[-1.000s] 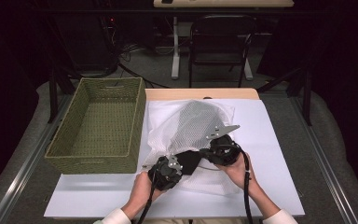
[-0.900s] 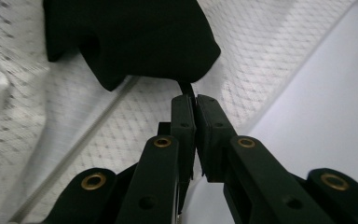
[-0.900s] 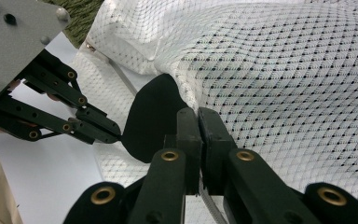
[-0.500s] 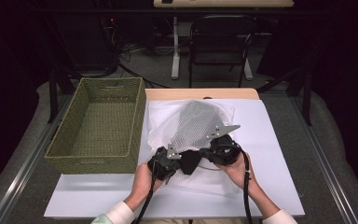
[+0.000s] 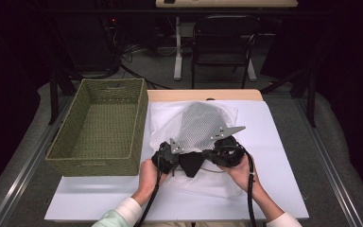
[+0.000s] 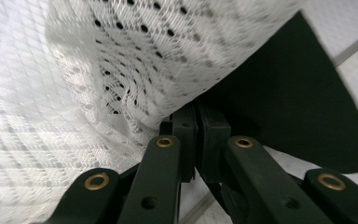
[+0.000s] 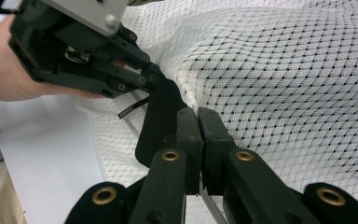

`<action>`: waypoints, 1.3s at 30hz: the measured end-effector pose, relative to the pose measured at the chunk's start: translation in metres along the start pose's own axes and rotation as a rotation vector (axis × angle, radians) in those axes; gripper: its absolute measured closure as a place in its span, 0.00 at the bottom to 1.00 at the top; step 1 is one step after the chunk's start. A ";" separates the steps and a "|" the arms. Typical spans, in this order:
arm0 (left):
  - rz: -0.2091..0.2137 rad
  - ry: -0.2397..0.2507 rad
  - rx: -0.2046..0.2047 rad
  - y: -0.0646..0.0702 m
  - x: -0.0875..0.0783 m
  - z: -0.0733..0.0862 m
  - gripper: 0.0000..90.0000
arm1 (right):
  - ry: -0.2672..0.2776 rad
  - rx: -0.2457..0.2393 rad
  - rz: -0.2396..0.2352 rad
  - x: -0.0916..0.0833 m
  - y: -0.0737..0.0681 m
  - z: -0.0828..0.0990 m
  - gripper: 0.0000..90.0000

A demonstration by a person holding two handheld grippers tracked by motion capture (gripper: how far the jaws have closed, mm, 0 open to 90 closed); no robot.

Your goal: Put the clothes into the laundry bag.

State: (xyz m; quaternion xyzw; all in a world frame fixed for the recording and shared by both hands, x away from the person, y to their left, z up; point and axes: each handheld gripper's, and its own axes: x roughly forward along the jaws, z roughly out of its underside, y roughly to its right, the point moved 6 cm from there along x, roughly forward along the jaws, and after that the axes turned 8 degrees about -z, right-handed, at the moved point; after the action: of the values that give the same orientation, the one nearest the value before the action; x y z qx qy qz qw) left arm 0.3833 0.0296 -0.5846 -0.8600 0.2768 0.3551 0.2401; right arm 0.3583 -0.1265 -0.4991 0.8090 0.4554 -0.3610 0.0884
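Both grippers are at the near edge of the white mesh laundry bag, which lies on the white sheet over the tabletop, just right of the green woven basket. A black fabric piece pokes out of the bag's near edge, between the two grippers. The left gripper has its fingers clenched on the bag's mesh edge, right where the black fabric emerges; from the left gripper view you cannot tell whether the black fabric is pinched too. The right gripper is also clenched, on mesh at the same edge, with the black fabric just beside its fingers. Judged step: working the black fabric into, or out of, the bag's mouth; which one is not clear from here. To do it well, keep one gripper as the anchor on the mesh and move the other alone, so the opening stays taut and readable. Before pulling, check that each pinch holds a single layer; mesh and fabric caught together will drag as one. Keep the pull low along the tabletop and away from the basket, so the loose netting does not snag on its rim. Watch the zip cord near the fingers.
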 end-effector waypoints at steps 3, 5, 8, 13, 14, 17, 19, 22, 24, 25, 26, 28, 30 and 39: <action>0.015 -0.015 -0.027 -0.003 0.005 0.006 0.97 | -0.011 0.002 0.001 0.002 0.001 0.002 0.98; 0.042 -0.019 -0.045 -0.005 0.004 0.009 0.95 | -0.012 0.007 0.003 0.002 0.001 0.002 0.98; 0.065 -0.014 -0.045 -0.005 -0.005 0.008 0.85 | -0.012 0.000 0.004 0.002 0.001 0.002 0.98; 0.121 0.008 -0.063 0.000 -0.030 0.005 0.59 | -0.013 0.001 0.006 0.002 0.002 0.002 0.98; 0.121 0.010 -0.063 0.001 -0.032 0.005 0.54 | -0.012 0.002 0.006 0.002 0.001 0.002 0.98; 0.141 0.018 -0.064 0.010 -0.045 0.003 0.40 | -0.014 -0.003 0.004 0.003 0.001 0.002 0.98; 0.158 0.013 -0.059 0.018 -0.045 0.003 0.35 | -0.016 0.000 0.005 0.003 0.001 0.002 0.98; 0.138 -0.008 -0.049 0.028 -0.035 0.004 0.33 | -0.017 0.001 0.006 0.003 0.000 0.002 0.98; 0.137 -0.005 -0.071 0.032 -0.025 0.003 0.37 | -0.018 0.002 0.004 0.004 -0.001 0.002 0.98; 0.144 0.002 -0.080 0.033 -0.020 0.003 0.42 | -0.018 0.000 0.004 0.004 -0.001 0.002 0.98; 0.143 0.004 -0.085 0.034 -0.016 0.003 0.52 | -0.017 0.000 0.004 0.003 -0.001 0.002 0.98; 0.126 0.014 -0.097 0.034 -0.009 0.001 0.71 | -0.015 0.000 0.005 0.003 -0.001 0.002 0.98; 0.108 0.026 -0.095 0.031 -0.004 -0.001 0.84 | -0.014 0.000 0.002 0.003 -0.001 0.002 0.98; 0.004 0.053 -0.140 0.006 0.011 -0.014 0.93 | 0.015 -0.002 -0.009 0.000 -0.004 -0.003 0.98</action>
State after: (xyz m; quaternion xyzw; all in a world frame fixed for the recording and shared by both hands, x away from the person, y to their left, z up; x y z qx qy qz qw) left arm 0.3924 0.0133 -0.5858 -0.8834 0.2591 0.3510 0.1711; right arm 0.3568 -0.1233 -0.4962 0.8094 0.4602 -0.3551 0.0840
